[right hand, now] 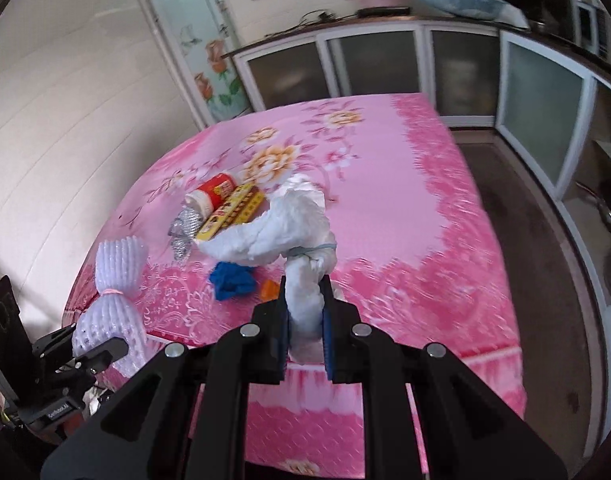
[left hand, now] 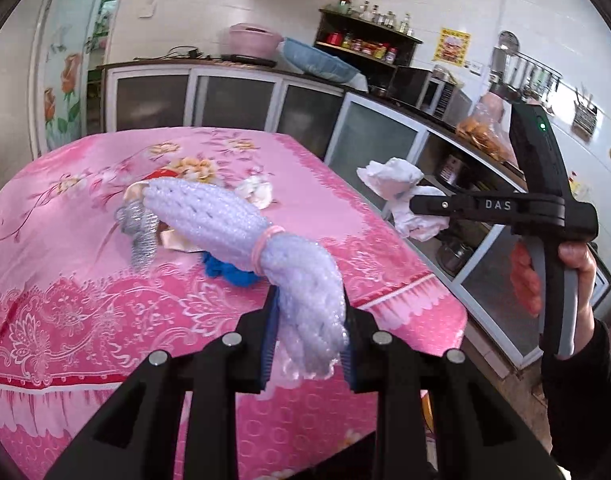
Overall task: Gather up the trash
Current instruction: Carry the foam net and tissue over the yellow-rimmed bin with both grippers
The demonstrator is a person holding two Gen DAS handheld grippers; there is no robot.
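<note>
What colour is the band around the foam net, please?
Pink band, clearest in the left wrist view.

Shelf jars [left hand: 369,46] too small, labels illegible

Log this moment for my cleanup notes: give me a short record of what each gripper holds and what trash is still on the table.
left gripper: shut on foam net sleeve
right gripper: shut on crumpled white tissue
table: pink floral cloth
left on table: blue scrap, yellow box, red-and-white bottle, silver wrapper, orange bit
bin: not in view
</note>
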